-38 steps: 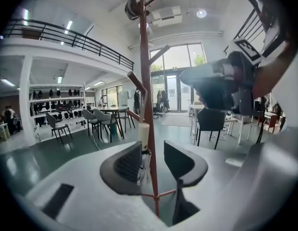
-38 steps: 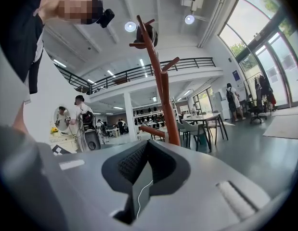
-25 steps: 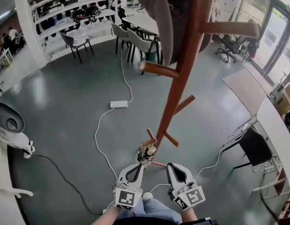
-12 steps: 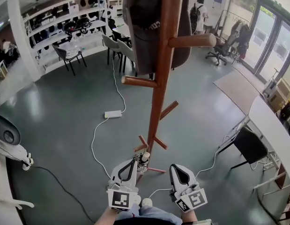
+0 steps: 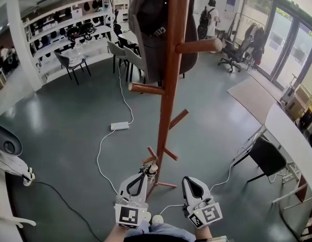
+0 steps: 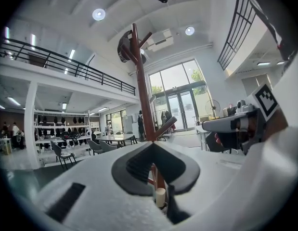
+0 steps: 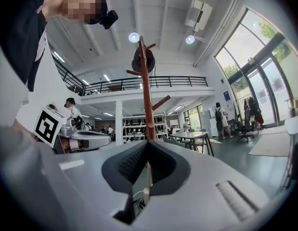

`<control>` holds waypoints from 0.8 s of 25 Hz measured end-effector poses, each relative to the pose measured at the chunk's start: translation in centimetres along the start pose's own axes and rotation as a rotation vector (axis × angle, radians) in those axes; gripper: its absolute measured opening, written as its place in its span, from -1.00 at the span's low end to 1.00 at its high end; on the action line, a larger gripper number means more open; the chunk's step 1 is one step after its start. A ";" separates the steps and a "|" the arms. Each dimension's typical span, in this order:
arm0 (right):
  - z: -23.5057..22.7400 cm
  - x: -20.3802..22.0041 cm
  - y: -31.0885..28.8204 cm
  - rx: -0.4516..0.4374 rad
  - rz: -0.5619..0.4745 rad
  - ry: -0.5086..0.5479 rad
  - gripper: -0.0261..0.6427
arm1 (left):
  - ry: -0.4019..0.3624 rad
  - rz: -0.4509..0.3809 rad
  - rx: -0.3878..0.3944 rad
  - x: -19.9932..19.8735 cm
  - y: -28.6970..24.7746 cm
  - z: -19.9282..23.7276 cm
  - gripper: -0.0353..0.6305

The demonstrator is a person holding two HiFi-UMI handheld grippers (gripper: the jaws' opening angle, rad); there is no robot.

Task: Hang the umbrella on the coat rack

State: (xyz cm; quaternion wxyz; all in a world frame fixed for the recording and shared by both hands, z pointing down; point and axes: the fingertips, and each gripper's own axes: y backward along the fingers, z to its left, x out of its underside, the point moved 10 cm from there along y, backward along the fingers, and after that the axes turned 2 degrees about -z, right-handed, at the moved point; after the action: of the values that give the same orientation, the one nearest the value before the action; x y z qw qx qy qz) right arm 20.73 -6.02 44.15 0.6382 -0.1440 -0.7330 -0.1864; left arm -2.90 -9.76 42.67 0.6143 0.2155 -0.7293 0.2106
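Rising ahead, the coat rack (image 5: 168, 84) stands on open floor, white cable (image 5: 103, 150) to its left, black chair (image 5: 266, 158) to its right. The left hand-held gripper (image 5: 144, 174) and right hand-held gripper (image 5: 189, 180) are closed and empty. Whether the cream-tipped thing (image 5: 152, 169) at the rack's foot is the umbrella, I cannot tell.

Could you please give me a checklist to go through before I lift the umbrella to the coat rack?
1. Grip on the umbrella: the left tool is closed on it; ok.
2. Spare right tool: jaws together, nothing clearly gripped; ok.
3. Free peg on the coat rack: this left-side peg carries nothing; ok.
4. Clearance from the dark garment: it hangs just above that peg; cannot tell.
5. Strap or hook on the umbrella to hang it by: cannot tell.
6. Footing: a white power strip and its cable lie on the floor near the rack; not ok.
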 end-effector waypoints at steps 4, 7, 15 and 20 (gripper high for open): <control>0.3 -0.3 0.0 0.011 0.006 -0.003 -0.90 | 0.003 0.015 -0.003 -0.3 0.4 0.4 -0.89; 0.3 -0.3 -0.2 0.013 0.011 0.000 -0.90 | 0.004 0.023 -0.002 -0.2 0.4 0.5 -0.89; 0.3 0.0 0.1 0.007 0.016 0.001 -0.90 | 0.012 0.033 0.010 0.2 0.3 0.0 -0.89; 0.2 -0.2 0.2 0.005 0.020 0.001 -0.90 | 0.013 0.036 0.014 0.0 0.2 -0.1 -0.89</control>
State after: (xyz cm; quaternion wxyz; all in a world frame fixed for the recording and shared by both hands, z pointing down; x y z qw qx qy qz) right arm 20.68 -5.79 43.95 0.6405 -0.1495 -0.7318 -0.1783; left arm -2.90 -9.53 42.67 0.6135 0.2052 -0.7277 0.2281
